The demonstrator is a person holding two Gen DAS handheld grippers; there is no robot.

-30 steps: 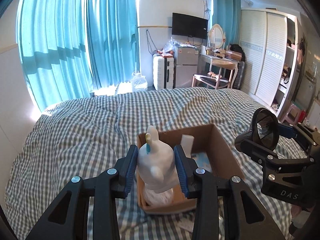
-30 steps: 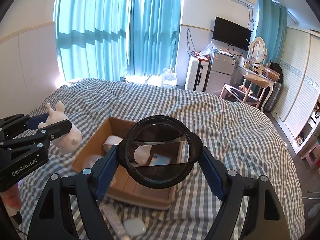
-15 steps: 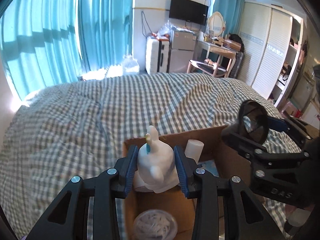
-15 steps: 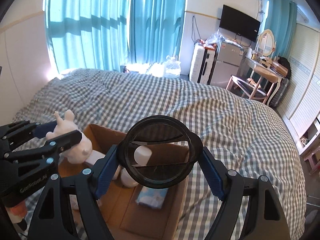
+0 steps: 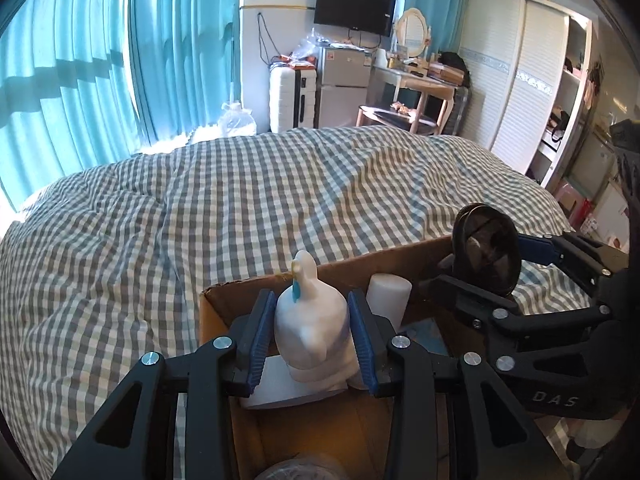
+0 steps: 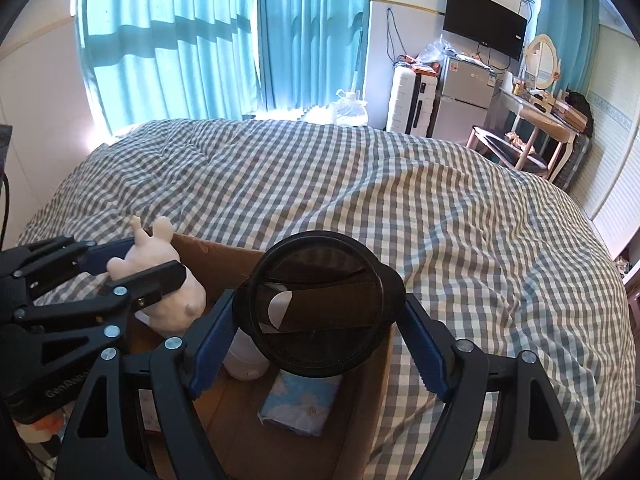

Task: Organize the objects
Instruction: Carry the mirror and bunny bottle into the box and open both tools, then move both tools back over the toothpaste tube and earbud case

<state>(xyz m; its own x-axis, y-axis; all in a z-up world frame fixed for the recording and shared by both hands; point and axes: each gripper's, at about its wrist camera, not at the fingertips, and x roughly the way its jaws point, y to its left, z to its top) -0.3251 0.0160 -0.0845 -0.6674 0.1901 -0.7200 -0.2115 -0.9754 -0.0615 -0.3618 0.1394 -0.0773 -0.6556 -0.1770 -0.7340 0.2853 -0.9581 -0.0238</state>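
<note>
Both held items have come lower over the cardboard box (image 5: 224,300) on the bed (image 5: 240,200): the left hand-held gripper (image 5: 312,336) clamps a white toy (image 5: 310,324), while the right hand-held gripper (image 6: 320,320), beside it, grips a round black lid (image 6: 320,304) above a tissue pack (image 6: 300,404).

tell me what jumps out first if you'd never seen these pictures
Each gripper is clamped on something over an open cardboard box on a checked bedspread: the left gripper holds a white plush toy, the right gripper a round black lid. Inside the box stand a white bottle and a blue patterned packet; teal curtains glow behind the bed.
</note>
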